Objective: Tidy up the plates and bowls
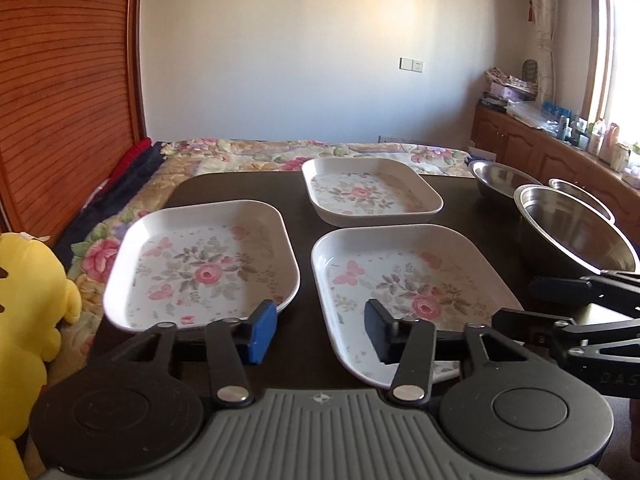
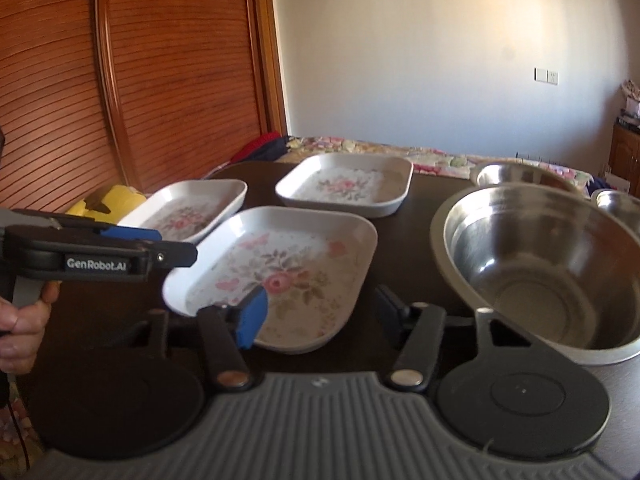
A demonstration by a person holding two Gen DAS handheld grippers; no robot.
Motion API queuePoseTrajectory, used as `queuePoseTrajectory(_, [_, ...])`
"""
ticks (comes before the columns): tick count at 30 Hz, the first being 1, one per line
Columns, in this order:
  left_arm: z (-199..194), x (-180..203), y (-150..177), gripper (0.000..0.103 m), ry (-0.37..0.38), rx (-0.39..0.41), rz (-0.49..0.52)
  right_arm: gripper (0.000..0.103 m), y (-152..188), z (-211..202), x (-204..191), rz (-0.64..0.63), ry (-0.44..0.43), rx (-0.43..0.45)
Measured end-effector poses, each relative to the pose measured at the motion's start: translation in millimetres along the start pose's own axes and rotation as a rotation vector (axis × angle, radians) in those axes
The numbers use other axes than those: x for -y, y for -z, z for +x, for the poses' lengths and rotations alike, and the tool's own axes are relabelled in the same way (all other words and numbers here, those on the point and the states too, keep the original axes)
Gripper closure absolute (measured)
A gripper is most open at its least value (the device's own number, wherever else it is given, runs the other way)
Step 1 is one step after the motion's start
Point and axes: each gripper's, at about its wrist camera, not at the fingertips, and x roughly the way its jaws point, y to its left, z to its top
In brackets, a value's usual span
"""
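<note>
Three white floral plates sit on a dark table: a near-left plate, a near-right plate and a smaller far plate. Three steel bowls stand at the right: a large one, one behind it and a small one. My left gripper is open and empty above the table's near edge, between the two near plates. My right gripper is open and empty, hovering between the near-right plate and the large bowl. The left gripper also shows in the right wrist view.
A yellow plush toy sits left of the table. A bed with a floral cover lies behind. A wooden wardrobe stands at the left, and cluttered wooden cabinets under a window at the right.
</note>
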Motion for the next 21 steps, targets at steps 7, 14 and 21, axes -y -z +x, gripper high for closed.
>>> queuePoseTrajectory(7, [8.5, 0.7, -1.4, 0.065, 0.029, -0.010, 0.003, 0.058, 3.1, 9.5, 0.5, -0.004, 0.021, -0.029])
queuePoseTrajectory(14, [14.7, 1.5, -1.1, 0.070, 0.036, -0.024, 0.012, 0.066, 3.0, 16.7, 4.1, 0.014, 0.034, -0.047])
queuePoseTrajectory(21, [20.4, 1.1, -0.8, 0.073, 0.030, -0.038, 0.012, 0.073, -1.5, 22.3, 9.5, 0.079, 0.024, -0.060])
